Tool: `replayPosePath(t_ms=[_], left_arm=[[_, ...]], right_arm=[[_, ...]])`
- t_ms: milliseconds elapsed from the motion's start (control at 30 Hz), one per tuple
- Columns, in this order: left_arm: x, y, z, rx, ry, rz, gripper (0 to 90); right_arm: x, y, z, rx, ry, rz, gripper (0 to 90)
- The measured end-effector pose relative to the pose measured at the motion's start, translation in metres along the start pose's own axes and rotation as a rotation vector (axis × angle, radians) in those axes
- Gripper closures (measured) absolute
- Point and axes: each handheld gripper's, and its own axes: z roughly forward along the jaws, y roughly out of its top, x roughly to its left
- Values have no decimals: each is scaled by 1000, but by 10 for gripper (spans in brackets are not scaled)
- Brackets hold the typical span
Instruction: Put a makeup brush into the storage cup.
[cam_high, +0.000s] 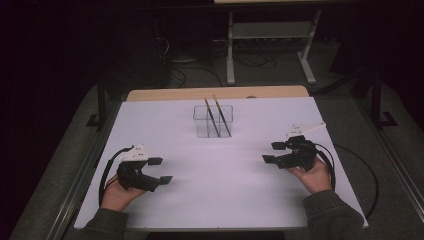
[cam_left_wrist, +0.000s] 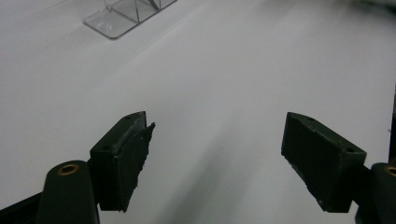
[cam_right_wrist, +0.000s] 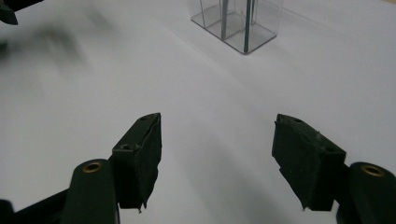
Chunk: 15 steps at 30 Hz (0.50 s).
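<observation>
- Left gripper view cuts off the clear box (cam_left_wrist: 123, 16) at the top edge; its contents are unreadable there.
- Two brushes (cam_high: 216, 116) stand tilted inside the box (cam_high: 213, 121), at the far middle of the worktop (cam_high: 210, 170).
- Left tool (cam_high: 161, 170), nearer than the box and to its left, is released, holding nothing.
- Right tool (cam_high: 272, 152), nearer than the box and to its right, is also released, with bare worktop between it and the box.

Clear holder (cam_high: 213, 121) at the far middle of the worktop (cam_high: 210, 200), two pencils (cam_high: 216, 116) leaning inside it, left tool (cam_high: 159, 170) near-left, right tool (cam_high: 273, 152) near-right — both well apart from the holder, bare sheet between them.
</observation>
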Motion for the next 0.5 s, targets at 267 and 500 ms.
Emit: replayPosePath(t_ms=[267, 500], left_arm=[[0, 0, 0, 0, 1, -1, 224], [0, -2, 0, 3, -3, -3, 224]], right_arm=[[2, -7, -5, -8, 0, 9, 308], [4, -14, -7, -14, 10, 18, 297]])
